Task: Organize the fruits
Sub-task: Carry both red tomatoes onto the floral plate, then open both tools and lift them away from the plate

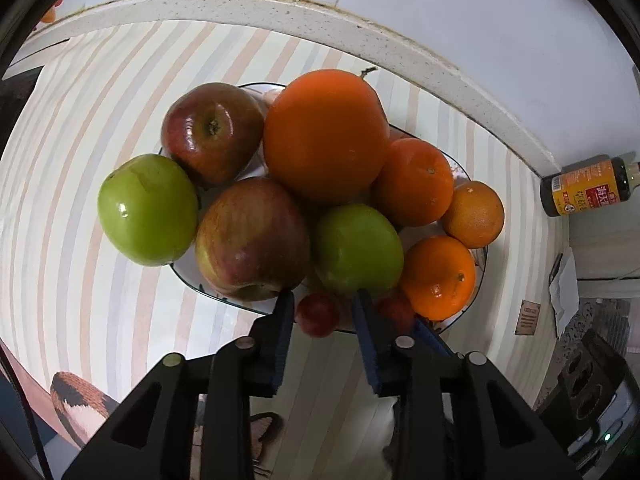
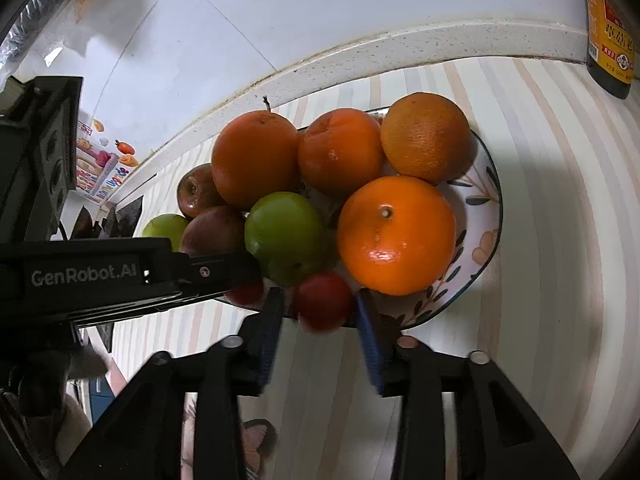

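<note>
A patterned plate on a striped tablecloth is heaped with fruit: several oranges, with the biggest on top, red apples, green apples and two small red fruits at the near rim. My left gripper is open, its fingers either side of one small red fruit. My right gripper is open around the other small red fruit. The left gripper's body shows at the left of the right wrist view.
A dark sauce bottle stands by the stone ledge and white tiled wall behind the plate. A black appliance sits at the right. Striped cloth lies around the plate.
</note>
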Demonstrator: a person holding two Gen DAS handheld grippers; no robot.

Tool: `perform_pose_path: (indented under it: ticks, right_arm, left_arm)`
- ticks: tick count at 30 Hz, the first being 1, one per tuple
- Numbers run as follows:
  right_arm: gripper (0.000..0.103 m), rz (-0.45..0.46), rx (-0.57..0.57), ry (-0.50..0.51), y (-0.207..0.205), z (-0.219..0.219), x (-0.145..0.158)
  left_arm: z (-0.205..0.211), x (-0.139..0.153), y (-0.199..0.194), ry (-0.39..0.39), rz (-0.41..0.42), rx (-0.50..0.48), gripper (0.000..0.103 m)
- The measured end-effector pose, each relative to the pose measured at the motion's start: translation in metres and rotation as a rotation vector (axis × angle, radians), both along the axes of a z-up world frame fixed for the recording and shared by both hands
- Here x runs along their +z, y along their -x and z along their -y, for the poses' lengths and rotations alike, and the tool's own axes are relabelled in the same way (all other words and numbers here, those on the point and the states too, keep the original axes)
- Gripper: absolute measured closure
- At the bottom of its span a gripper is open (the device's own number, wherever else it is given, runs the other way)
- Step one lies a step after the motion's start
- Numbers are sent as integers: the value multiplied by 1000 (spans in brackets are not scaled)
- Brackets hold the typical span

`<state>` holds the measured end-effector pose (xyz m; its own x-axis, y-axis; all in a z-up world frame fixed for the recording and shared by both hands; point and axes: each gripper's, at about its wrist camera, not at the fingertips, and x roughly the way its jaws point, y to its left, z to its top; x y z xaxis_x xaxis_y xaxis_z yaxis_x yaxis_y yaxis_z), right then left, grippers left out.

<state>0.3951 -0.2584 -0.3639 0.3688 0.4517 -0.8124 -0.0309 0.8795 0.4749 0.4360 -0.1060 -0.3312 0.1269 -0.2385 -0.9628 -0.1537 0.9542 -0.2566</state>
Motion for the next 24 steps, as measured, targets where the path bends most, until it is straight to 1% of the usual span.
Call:
perform_pose_path:
  ticks: [2,4,5,6,7,8,9,10,11,12,13,16,19,24]
  right_arm:
    - [38,10,-5,16,3,-1,5]
    - [31,15,-13,15,4,-3,8]
    - [31,15,-17,15,5,-2,9]
    - [31,15,-23,20,7,-1,12]
    - [26,14,-29,34,9,1,16]
    - [17,12,-40,63,11,3,20]
    - [14,9,-49,91,14,4,24]
    - [12,7,-61,130,16,7,30]
    - [12,6,-71,173,19,10,35]
    - [11,3,-74,198,20,12,39]
    - [9,-2,-74,226,21,14,43]
    - [9,0,-77,278,27,20,58]
    - [8,18,-76,311,34,22,74]
    - [8,46,-75,335,54,16,104]
  left_arm:
    - [-2,3,1,-8,8,5,66]
    - [-4,8,2,-16,23,5,54]
    - [-6,11,3,-22,28,3,51]
    - [-7,14,4,-27,34,0,44]
    - [-8,18,6,-35,43,-6,34]
    - [-9,21,8,-45,50,-11,30]
    - [-10,25,10,-60,60,-20,22]
    - [-11,30,13,-80,72,-29,18]
    - [-12,34,16,-104,82,-37,17]
    - [-14,38,20,-138,94,-45,12]
    - [-16,41,22,-158,102,-48,11]
    - [-25,52,34,-226,139,-51,11]
    - [-33,58,45,-268,159,-57,11]
    - [-44,79,71,-293,209,-66,11]
